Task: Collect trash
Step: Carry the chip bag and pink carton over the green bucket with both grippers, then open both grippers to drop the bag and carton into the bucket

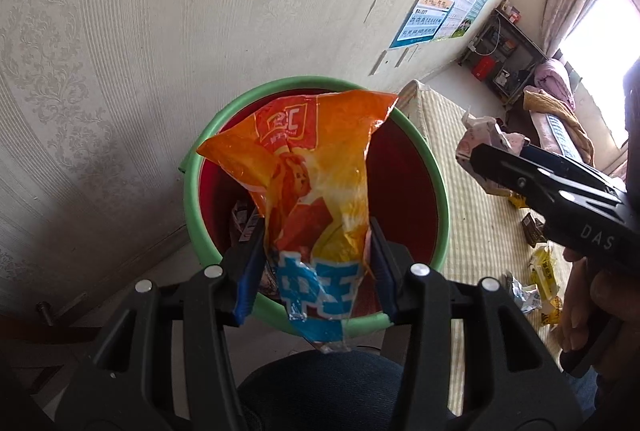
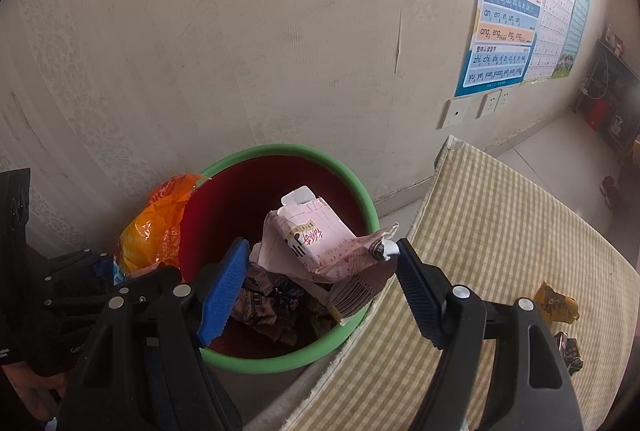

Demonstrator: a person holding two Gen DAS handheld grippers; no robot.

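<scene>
Both my grippers hold trash over the bin.

My left gripper (image 1: 320,251) is clamped on an orange snack bag (image 1: 308,167) above the green-rimmed red bin (image 1: 192,191) at frame centre. My right gripper (image 2: 320,271) pinches a crumpled pink carton (image 2: 316,243) over the same bin; more wrappers (image 2: 558,307) lie on the checked mat (image 2: 480,231), lower right.

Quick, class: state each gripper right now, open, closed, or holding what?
Left gripper: shut on the orange bag, above the bin.
Right gripper: shut on the pink carton, over the bin.
</scene>
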